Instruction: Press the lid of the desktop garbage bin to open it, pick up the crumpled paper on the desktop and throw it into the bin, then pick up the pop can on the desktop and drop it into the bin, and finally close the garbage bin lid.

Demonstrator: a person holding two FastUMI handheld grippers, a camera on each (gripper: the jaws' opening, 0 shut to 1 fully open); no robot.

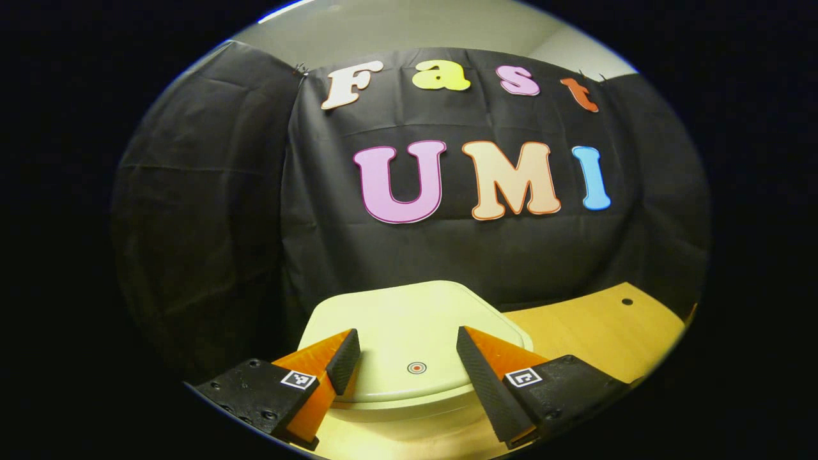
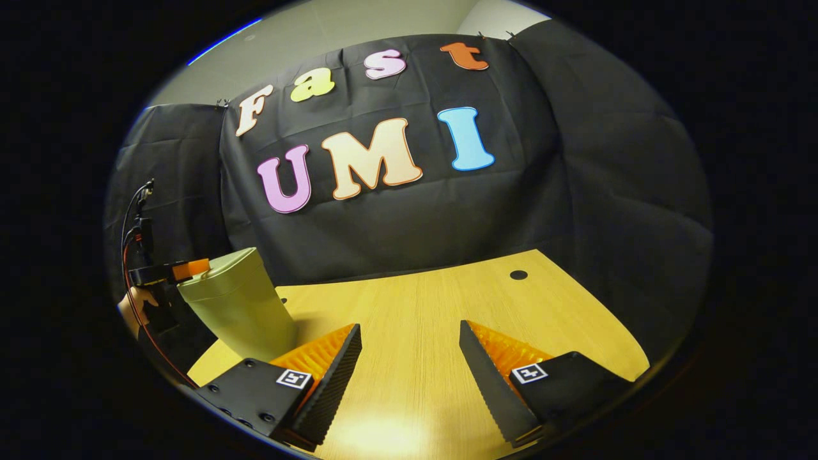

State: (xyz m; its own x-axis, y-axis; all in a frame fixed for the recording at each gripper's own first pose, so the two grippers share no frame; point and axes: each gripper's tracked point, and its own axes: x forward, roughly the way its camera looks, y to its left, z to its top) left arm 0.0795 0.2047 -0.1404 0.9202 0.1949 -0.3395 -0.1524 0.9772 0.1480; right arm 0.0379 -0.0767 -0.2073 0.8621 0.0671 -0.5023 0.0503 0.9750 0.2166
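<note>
- While the garbage bin (image 1: 409,332) sits lid-down at the left edge of the wooden desk (image 2: 447,319), the left gripper (image 1: 409,358) hangs above its lid (image 1: 396,313), fingers spread wide around the round target mark (image 1: 416,367)
- Across the desk, the right gripper (image 2: 409,364) waits released over bare wood
- A press landing off the mark, seemingly near the rim, could tip the tall bin instead of popping the lid
</note>
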